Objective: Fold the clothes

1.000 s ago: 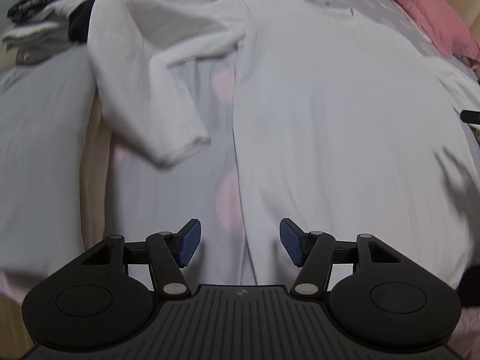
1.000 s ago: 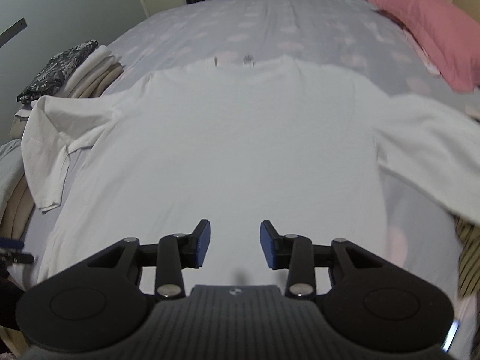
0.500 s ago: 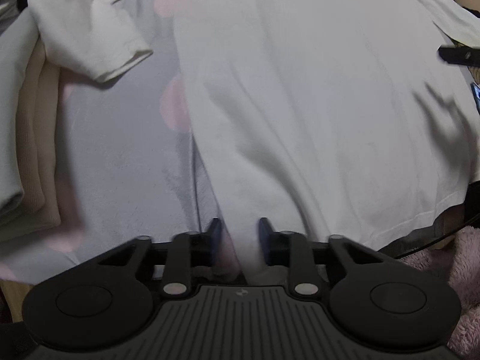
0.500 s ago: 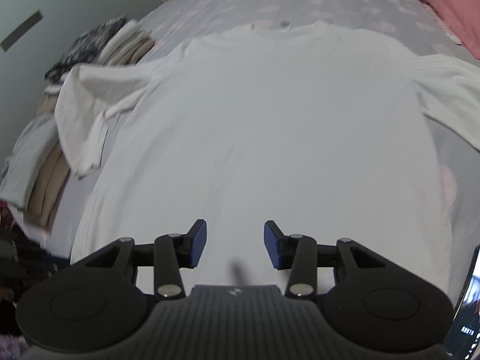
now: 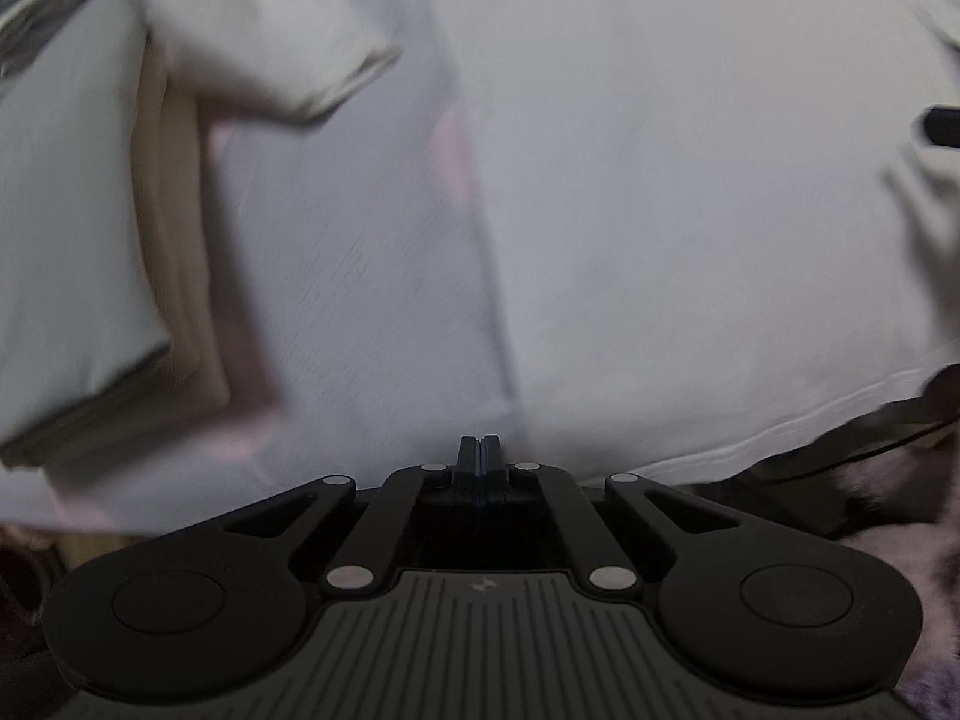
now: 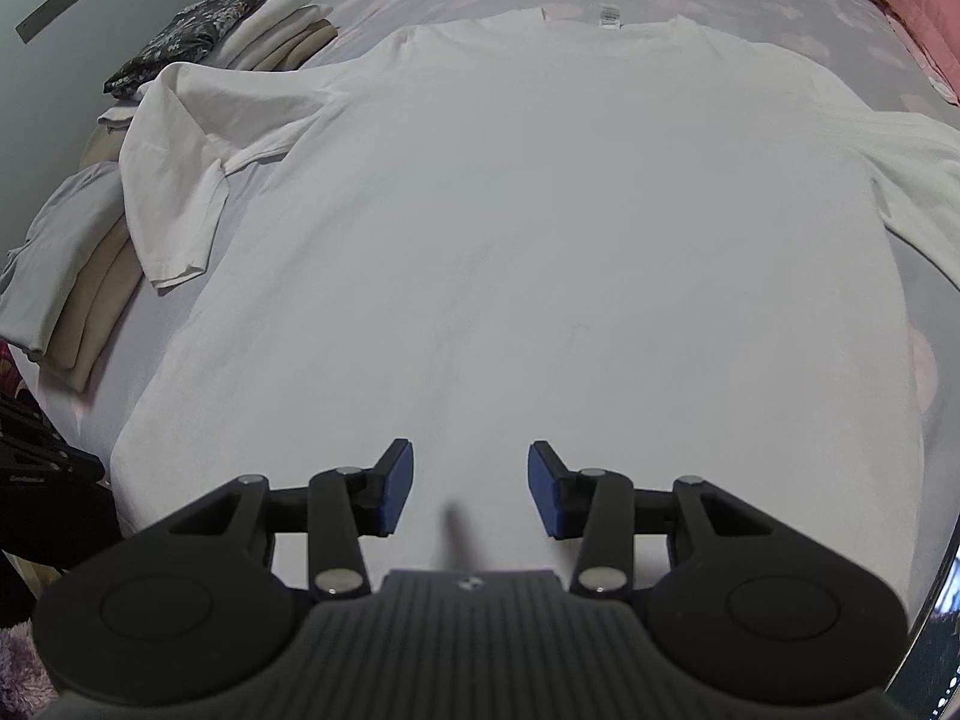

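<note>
Already the left gripper [image 5: 480, 450] has just been closing and is pressed together at the lower-left hem corner of the white T-shirt [image 6: 540, 240] lying flat mid-frame, possibly pinching bedsheet [image 5: 360, 276] too or missing it, while the right gripper [image 6: 471, 486] stands spread, holding nothing.

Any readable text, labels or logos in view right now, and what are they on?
Neck tag on the white T-shirt: has print, too small to read.
Small emblem on the right claw body: a mark, no legible letters.
Nothing else carries text.
</note>
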A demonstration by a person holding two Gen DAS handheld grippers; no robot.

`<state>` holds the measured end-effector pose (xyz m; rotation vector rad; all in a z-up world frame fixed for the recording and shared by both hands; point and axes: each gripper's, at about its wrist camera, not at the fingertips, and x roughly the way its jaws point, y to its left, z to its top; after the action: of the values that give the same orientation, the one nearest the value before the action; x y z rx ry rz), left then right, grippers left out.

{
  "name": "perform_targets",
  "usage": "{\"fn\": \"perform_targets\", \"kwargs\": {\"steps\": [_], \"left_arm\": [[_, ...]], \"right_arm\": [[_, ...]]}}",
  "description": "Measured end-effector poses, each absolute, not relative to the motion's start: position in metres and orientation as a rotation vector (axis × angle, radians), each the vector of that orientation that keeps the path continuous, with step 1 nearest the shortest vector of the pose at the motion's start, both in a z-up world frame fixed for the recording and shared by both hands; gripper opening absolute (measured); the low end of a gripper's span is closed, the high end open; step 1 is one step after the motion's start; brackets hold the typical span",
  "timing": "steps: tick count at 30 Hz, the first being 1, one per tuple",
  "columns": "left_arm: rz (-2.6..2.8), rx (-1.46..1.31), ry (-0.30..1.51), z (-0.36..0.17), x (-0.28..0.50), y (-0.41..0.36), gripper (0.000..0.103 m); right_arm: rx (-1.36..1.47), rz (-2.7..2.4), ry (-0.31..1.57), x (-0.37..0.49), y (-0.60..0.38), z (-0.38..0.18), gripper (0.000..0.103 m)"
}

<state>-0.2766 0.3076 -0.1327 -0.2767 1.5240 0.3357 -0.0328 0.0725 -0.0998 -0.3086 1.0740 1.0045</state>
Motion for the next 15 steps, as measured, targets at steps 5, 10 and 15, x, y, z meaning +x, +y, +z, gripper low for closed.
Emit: {"fn": "perform_targets", "kwargs": {"steps": [5,10,15], "left_arm": [[0.303,-0.288,1.367,-0.108,-0.272,0.313,0.007],[0.345,-0.170,1.270,-0.089,-0.245,0.327,0.022],[0.482,-0.258,1.157,-0.084,-0.222,0.371,0.043]], "right_arm": [[-0.306,1.001,1.086,-0.031,0.076,-0.103,0.056],[-0.309,1.017,1.095,-0.031,0.083,-0.104,0.056],[-0.302,1.011,1.099,-0.026,0.086,-0.107,0.056]]}}
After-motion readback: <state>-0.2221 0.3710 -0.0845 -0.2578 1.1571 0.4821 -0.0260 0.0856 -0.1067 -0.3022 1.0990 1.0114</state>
